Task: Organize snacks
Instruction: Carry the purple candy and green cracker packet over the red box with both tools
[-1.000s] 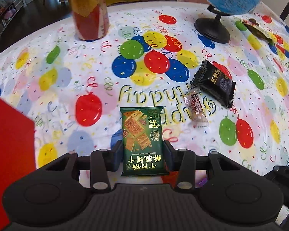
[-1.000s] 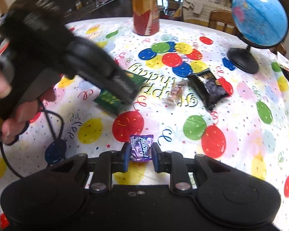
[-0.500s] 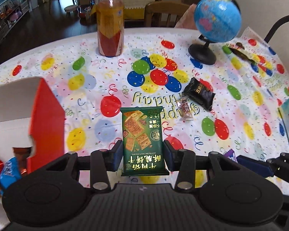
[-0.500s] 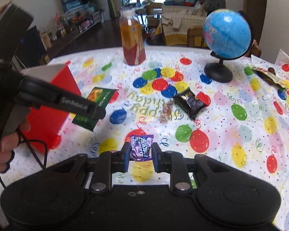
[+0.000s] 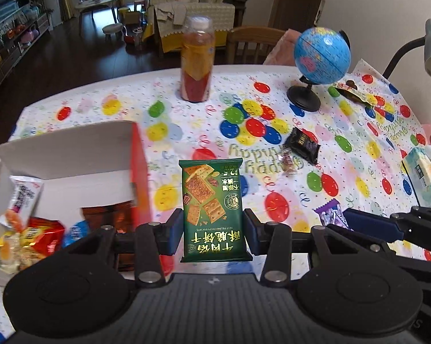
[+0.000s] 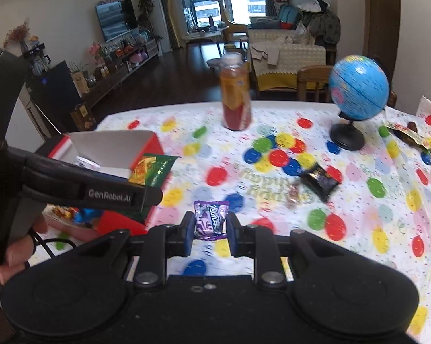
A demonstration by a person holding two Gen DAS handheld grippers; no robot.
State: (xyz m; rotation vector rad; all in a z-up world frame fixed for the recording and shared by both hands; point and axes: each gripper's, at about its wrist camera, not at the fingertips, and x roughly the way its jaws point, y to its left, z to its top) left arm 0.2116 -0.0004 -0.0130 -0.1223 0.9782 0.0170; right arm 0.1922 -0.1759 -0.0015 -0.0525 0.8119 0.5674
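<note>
Tongs clamped: left tongs [image 5: 214,230] on flat glossy green biscuit packet [image 5: 212,209], right tongs [image 6: 210,229] on crinkly purple candy wrapper [image 6: 211,219].

Globe [image 5: 322,54] on black stand, far right. Drink bottle [image 5: 197,63] upright, far centre. Tissue pack [image 5: 424,175] right edge. Balloon tablecloth [image 5: 186,132].

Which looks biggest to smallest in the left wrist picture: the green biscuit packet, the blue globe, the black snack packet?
1. Green biscuit packet, though it is nearest the camera, so that may fool you.
2. Blue globe.
3. Black snack packet.
</note>
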